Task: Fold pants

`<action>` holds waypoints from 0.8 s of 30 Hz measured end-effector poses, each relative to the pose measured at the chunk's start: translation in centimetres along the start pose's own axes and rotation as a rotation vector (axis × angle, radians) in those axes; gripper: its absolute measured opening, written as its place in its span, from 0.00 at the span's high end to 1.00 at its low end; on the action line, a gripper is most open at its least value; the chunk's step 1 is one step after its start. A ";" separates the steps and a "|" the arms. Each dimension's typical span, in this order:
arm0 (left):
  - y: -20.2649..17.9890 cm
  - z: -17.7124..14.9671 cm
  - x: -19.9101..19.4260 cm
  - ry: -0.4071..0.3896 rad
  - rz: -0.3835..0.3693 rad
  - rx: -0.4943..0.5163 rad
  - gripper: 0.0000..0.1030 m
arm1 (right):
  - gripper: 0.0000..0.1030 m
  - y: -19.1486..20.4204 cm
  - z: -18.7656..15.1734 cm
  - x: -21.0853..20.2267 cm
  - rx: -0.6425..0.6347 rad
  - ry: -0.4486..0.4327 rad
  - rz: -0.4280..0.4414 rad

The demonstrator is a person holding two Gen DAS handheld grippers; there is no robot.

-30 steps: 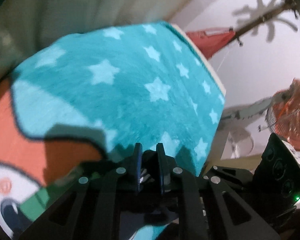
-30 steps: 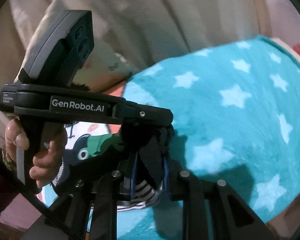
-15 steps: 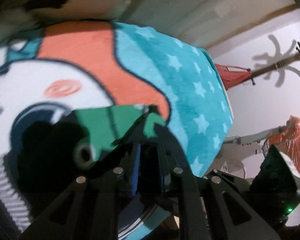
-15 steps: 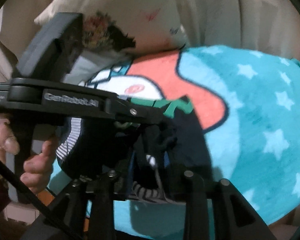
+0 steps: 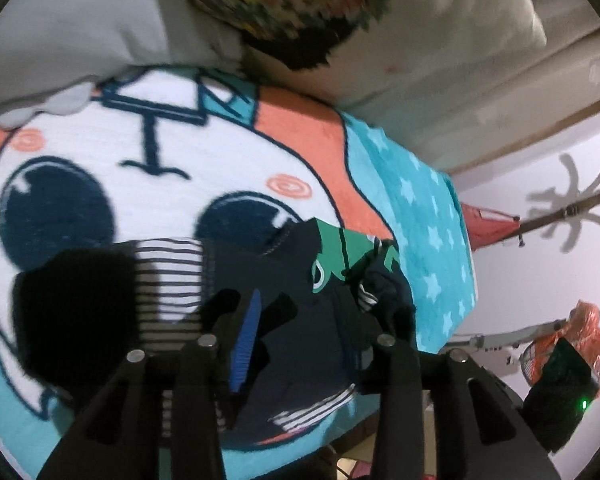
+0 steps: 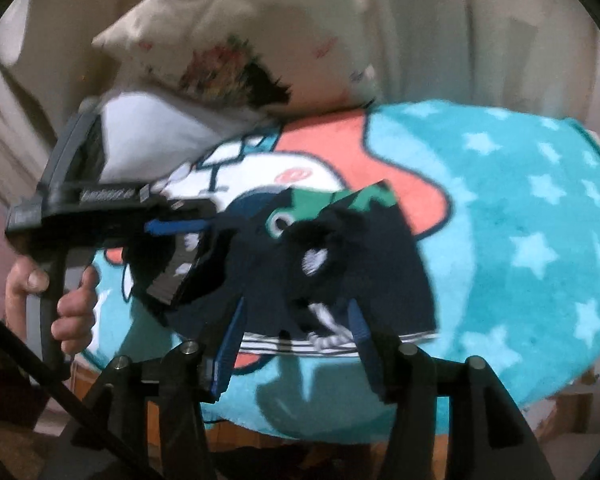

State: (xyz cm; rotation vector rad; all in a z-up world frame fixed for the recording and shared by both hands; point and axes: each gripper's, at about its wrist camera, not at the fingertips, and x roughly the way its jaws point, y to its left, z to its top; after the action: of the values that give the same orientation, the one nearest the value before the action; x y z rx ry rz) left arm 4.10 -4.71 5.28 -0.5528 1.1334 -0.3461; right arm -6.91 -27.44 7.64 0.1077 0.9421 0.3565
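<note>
Small dark navy pants with a green patch and striped cuffs lie in a folded heap on the cartoon blanket. In the right wrist view the pants lie just beyond my right gripper, which is open with nothing between its blue pads. My left gripper is open over the pants, with cloth lying between its fingers. It also shows at the left of the right wrist view, held by a hand, jaws apart.
The teal star blanket covers a bed. Pillows lie at its head, against a curtain. A coat rack and an orange-wrapped fan stand by the white wall on the right.
Both grippers were shut on the pants and carried them toward the pillows; now both have opened and the pants lie on the blanket.
</note>
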 end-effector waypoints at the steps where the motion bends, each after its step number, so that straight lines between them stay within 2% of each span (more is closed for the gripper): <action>1: 0.1 -0.1 -0.4 -0.003 -0.003 -0.001 0.62 | 0.46 -0.2 0.3 -0.3 0.012 -0.013 -0.009; 6: -0.2 -1.3 -1.7 -0.012 0.008 0.028 0.61 | 0.48 -1.1 2.0 0.9 0.042 -0.039 -0.069; 9: -0.1 -2.1 -2.3 -0.014 0.003 0.028 0.60 | 0.47 -1.5 2.1 4.2 0.069 0.023 -0.069; 11: 0.3 -2.5 -2.9 -0.021 0.005 0.019 0.60 | 0.47 -0.6 1.9 5.9 0.060 0.063 -0.028; 16: 1.8 -3.1 -4.3 -0.050 0.011 -0.021 0.60 | 0.43 5.3 1.3 8.1 -0.111 0.115 0.099; 20: 2.9 -3.2 -5.4 -0.078 0.013 -0.045 0.60 | 0.43 6.9 1.2 7.1 -0.181 0.099 0.109; 24: 4.3 -3.4 -6.2 -0.098 0.014 -0.076 0.60 | 0.43 4.6 3.4 3.5 -0.089 -0.001 0.095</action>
State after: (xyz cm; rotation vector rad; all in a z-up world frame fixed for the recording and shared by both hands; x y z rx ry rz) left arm -1.49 1.25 6.45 -0.6218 1.0582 -0.2617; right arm -3.51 -21.72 8.08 0.0712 0.9205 0.4854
